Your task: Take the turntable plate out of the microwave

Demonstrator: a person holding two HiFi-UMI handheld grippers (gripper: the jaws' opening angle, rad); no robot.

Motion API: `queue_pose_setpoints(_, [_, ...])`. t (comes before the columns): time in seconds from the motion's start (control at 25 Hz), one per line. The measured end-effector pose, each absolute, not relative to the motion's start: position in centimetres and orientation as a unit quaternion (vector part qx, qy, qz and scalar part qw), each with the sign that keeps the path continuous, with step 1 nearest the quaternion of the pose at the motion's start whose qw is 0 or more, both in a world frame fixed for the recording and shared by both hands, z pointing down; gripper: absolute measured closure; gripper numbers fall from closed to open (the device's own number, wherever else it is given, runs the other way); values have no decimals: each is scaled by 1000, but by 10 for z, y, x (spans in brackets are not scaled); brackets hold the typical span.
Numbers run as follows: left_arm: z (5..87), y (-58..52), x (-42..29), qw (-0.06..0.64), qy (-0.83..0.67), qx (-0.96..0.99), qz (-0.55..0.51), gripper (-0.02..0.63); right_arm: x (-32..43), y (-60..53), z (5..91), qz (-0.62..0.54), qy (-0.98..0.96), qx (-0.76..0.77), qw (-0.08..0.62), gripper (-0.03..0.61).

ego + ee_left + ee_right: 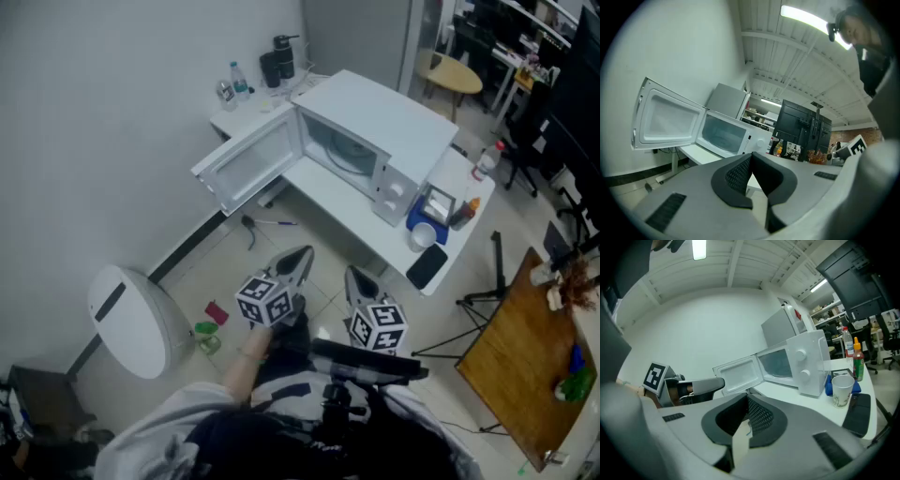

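Glass, seemingly, the round clear turntable plate [352, 156] lies inside the open white microwave [412, 122], well ahead of the left tool [300, 257] and right tool [357, 279], both closed on nothing; likely heavy, slippery, fragile, so grip its rim.

One microwave [394, 127] holds one turntable plate [352, 155], and two grippers show at lower centre: the left gripper [302, 258] and the right gripper [358, 279]. Right of centre, the bench [323, 195] carries one paper cup [424, 235] and two bottles, a clear bottle [484, 161] and a dark bottle [466, 212].
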State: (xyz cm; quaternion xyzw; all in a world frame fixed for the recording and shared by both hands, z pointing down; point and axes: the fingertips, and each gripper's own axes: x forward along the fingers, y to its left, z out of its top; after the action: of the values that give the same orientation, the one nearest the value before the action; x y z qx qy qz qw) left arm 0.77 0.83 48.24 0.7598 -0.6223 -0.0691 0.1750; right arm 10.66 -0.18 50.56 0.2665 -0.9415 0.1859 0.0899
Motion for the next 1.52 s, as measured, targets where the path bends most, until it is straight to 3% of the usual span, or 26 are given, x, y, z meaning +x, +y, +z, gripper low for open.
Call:
queue_pose_setpoints(0.28, [496, -24, 4, 191, -610, 766, -64, 607, 100, -30, 509, 187, -939, 274, 89, 571])
queue_pose_setpoints(1.36, [540, -245, -124, 279, -530, 800, -21, 604, -4, -169, 537, 220, -885, 394, 113, 571])
queue_pose_setpoints(1.52, [557, -281, -135, 292, -524, 800, 2, 536, 1, -184, 541, 224, -870, 427, 105, 571])
